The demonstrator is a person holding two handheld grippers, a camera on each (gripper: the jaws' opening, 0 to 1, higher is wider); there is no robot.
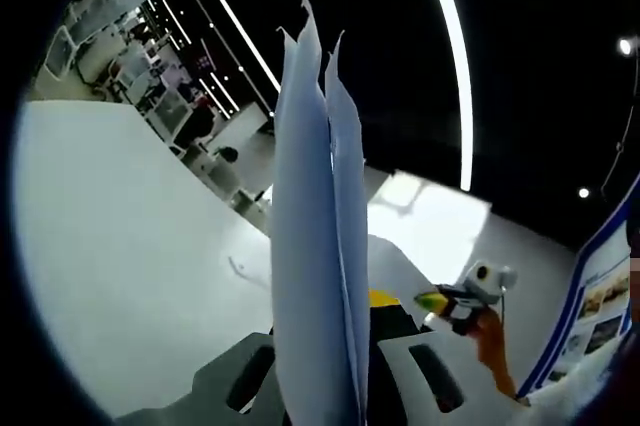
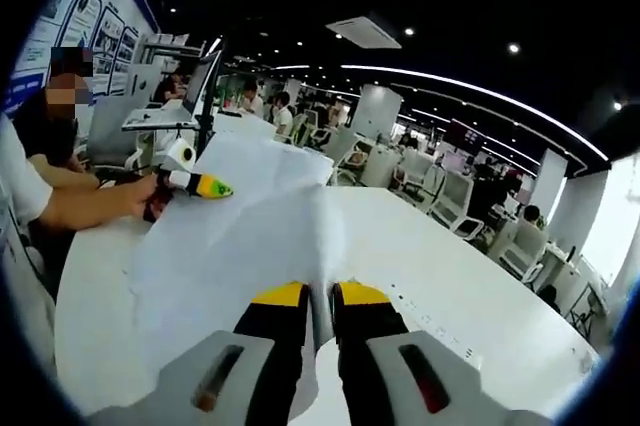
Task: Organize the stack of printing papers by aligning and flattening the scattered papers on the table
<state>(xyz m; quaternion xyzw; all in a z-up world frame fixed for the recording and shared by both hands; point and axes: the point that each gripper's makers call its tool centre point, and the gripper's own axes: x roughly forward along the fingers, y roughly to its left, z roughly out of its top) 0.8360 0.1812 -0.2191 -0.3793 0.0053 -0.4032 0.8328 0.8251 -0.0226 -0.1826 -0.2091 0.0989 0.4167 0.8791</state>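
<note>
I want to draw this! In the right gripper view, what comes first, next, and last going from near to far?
Right gripper pinching the papers → left gripper at the papers' far edge → office chairs beyond the white table.

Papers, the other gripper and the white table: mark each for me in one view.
papers (image 1: pixel 310 246): left gripper view, middle of the upright sheets.
left gripper (image 2: pixel 205 186): right gripper view, its yellow fingers on the papers' far edge.
white table (image 2: pixel 450 276): right gripper view, bare top.

An open-plan office: long white tables (image 2: pixel 480 276), rows of pale swivel chairs (image 2: pixel 448 196), a dark computer monitor on a stand (image 2: pixel 205 81), seated people (image 2: pixel 285 111), blue-framed wall posters (image 2: pixel 100 31) and linear ceiling strip lights (image 2: pixel 470 91).
</note>
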